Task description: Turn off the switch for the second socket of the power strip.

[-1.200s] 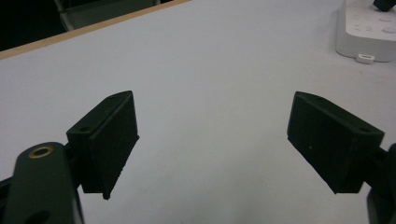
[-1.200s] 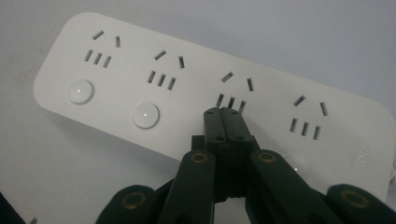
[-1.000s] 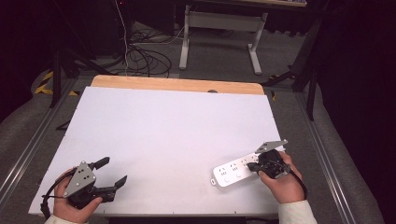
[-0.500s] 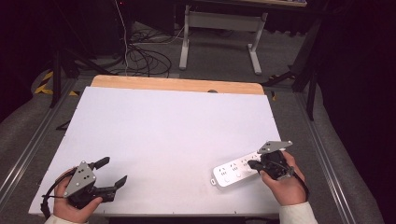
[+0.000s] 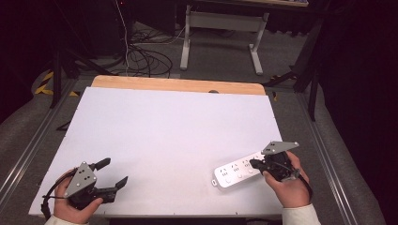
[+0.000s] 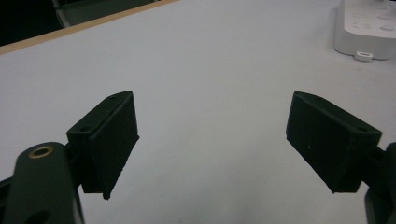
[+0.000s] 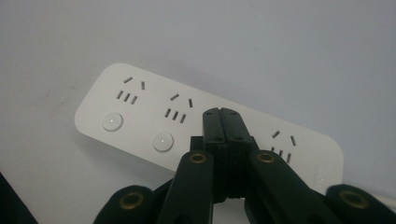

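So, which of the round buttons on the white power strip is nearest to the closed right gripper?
The second round button from the strip's far end: it lies just beside the right gripper tips. The end button is farther away.

Right tool (image 5: pixel 253 163) over power strip (image 5: pixel 234 172), left tool (image 5: pixel 112 172) apart

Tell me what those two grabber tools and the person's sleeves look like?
Each gripper is black. The left gripper has two flat, blocky black fingers, a grey three-cornered plate on top and a thin black cable trailing behind. The right gripper carries the same grey plate, with brass-coloured rings at its joints. Both sleeves are white.
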The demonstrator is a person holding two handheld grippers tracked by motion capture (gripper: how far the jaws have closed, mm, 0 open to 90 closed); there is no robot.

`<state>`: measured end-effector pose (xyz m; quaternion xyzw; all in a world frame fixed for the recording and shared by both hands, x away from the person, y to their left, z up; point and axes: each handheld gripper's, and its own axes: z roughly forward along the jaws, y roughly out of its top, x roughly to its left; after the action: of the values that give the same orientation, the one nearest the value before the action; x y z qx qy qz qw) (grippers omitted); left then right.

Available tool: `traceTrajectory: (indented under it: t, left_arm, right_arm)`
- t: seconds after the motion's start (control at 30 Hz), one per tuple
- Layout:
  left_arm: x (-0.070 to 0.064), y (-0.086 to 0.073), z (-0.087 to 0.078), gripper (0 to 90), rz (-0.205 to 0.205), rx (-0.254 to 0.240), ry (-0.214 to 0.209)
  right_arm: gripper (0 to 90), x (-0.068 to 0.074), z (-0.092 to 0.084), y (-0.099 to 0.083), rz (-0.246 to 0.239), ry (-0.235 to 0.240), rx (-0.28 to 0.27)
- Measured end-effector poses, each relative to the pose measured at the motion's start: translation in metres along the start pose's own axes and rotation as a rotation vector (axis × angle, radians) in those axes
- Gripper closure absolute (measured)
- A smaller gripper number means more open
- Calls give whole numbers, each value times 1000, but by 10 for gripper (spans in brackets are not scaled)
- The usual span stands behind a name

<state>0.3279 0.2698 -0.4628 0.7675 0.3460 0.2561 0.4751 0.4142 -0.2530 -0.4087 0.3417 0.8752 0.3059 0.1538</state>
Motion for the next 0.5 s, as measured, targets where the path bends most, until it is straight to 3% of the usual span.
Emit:
traceTrajectory:
  t: [0.03,0.07,0.2,0.5]
  left_arm:
    - [0,0,0,172,-1,-1,0]
    - [0,0,0,172,-2,0,0]
    - [1,0,0,171,1,3,0]
    - [1,0,-1,168,0,-2,3]
  right_arm:
    - [768,0,-1,1,1,-6,-25]
    - [768,0,-1,1,1,-6,-25]
    - [586,-1,-5,1,-10,-6,-95]
    - [341,-1,-14,-2,-14,14,-215]
